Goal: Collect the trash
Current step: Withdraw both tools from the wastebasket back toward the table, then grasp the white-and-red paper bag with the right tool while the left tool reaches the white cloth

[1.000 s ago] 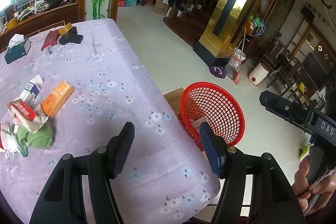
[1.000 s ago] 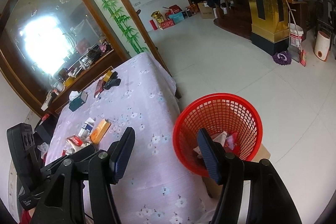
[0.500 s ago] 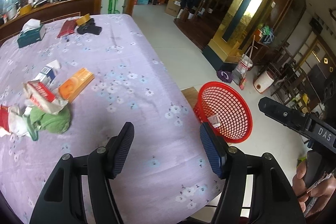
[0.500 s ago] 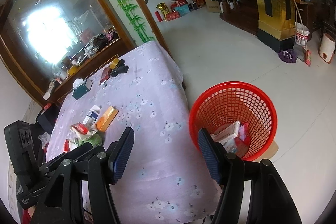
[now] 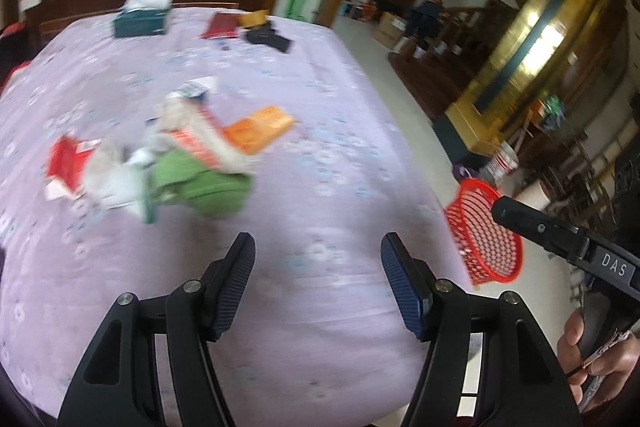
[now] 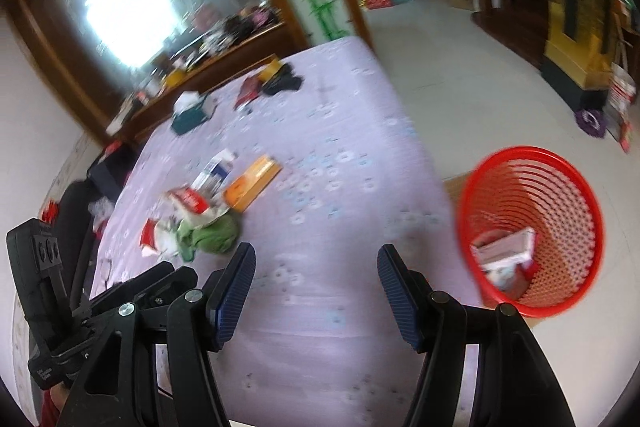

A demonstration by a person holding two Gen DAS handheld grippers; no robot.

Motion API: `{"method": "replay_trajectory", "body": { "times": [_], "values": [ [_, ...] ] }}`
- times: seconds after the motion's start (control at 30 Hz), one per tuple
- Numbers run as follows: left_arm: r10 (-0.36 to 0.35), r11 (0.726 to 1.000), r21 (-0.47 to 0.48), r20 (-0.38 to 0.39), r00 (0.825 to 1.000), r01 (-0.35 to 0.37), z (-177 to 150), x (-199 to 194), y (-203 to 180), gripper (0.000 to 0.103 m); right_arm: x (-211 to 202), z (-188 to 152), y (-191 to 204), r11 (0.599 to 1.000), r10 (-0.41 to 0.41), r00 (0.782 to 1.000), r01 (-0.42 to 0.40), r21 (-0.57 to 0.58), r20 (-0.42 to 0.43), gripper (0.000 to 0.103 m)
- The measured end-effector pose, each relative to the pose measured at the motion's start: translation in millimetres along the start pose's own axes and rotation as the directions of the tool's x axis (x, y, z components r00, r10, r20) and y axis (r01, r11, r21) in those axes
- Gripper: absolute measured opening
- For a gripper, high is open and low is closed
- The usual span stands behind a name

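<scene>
Trash point(image 5: 160, 163) lies heaped on the purple tablecloth point(image 5: 328, 131) ahead and left of both empty, half-open jaw pairs, so the left gripper point(image 5: 318, 281) and right gripper point(image 6: 316, 291) seem mid-approach, needing a further reach and closing.

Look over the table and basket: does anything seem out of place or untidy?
Yes. A litter pile sits mid-table: crumpled wrappers, a green cloth and an orange box lying askew. The red basket on the floor holds only a few pieces.
</scene>
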State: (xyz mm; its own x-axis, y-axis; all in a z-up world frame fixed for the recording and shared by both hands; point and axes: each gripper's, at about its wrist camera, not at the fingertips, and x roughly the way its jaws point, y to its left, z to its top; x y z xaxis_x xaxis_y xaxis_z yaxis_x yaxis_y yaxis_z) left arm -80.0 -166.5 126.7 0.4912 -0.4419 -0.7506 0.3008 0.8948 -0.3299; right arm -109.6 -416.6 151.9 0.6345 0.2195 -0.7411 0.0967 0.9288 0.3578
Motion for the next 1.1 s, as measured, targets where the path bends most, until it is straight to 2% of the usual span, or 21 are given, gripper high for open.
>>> {"method": "replay_trajectory", "body": {
  "times": [0.23, 0.47, 0.6, 0.77, 0.83, 0.9, 0.93, 0.97, 1.0, 1.07, 1.1],
  "values": [
    [0.101, 0.986, -0.137, 0.017, 0.995, -0.098, -13, -26, 85, 0.064, 48, 10, 65, 0.987, 0.065, 0.995, -0.075, -0.143, -0.07, 0.068],
    [0.163, 0.964, -0.213, 0.006, 0.987, -0.158, -24, -51, 142, 0.064, 107, 22, 140, 0.936, 0.118, 0.984, -0.155, -0.315, -0.133, 0.07],
    [0.173, 0.962, -0.215, -0.011, 0.985, -0.172, -28, -58, 157, 0.064, 149, 31, 163, 0.919, 0.102, 0.981, -0.158, -0.362, -0.167, 0.071],
    [0.159, 0.964, -0.213, -0.029, 0.987, -0.161, -23, -57, 168, 0.064, 198, 40, 175, 0.902, 0.004, 0.983, -0.083, -0.425, -0.182, 0.071],
    [0.146, 0.966, -0.211, -0.033, 0.989, -0.149, -20, -54, 170, 0.064, 211, 41, 173, 0.9, -0.005, 0.979, -0.084, -0.428, -0.204, 0.071],
    [0.134, 0.969, -0.205, -0.036, 0.99, -0.138, -16, -49, 170, 0.064, 215, 40, 170, 0.907, 0.014, 0.975, -0.106, -0.407, -0.223, 0.062],
    [0.129, 0.97, -0.204, -0.038, 0.991, -0.134, -13, -47, 171, 0.064, 215, 37, 170, 0.908, 0.025, 0.97, -0.122, -0.4, -0.24, 0.045],
    [0.124, 0.971, -0.203, -0.039, 0.992, -0.129, -10, -44, 171, 0.064, 214, 34, 171, 0.909, 0.025, 0.969, -0.125, -0.398, -0.247, 0.034],
    [0.119, 0.971, -0.202, -0.04, 0.992, -0.125, -8, -40, 172, 0.064, 211, 32, 171, 0.909, 0.025, 0.97, -0.123, -0.398, -0.241, 0.033],
    [0.112, 0.972, -0.204, -0.052, 0.992, -0.121, -1, -30, 172, 0.064, 202, 24, 171, 0.912, 0.049, 0.967, -0.146, -0.383, -0.25, 0.023],
    [0.108, 0.971, -0.206, -0.058, 0.992, -0.118, 2, -25, 173, 0.064, 195, 20, 171, 0.915, 0.063, 0.966, -0.156, -0.372, -0.25, 0.022]
  ]
}}
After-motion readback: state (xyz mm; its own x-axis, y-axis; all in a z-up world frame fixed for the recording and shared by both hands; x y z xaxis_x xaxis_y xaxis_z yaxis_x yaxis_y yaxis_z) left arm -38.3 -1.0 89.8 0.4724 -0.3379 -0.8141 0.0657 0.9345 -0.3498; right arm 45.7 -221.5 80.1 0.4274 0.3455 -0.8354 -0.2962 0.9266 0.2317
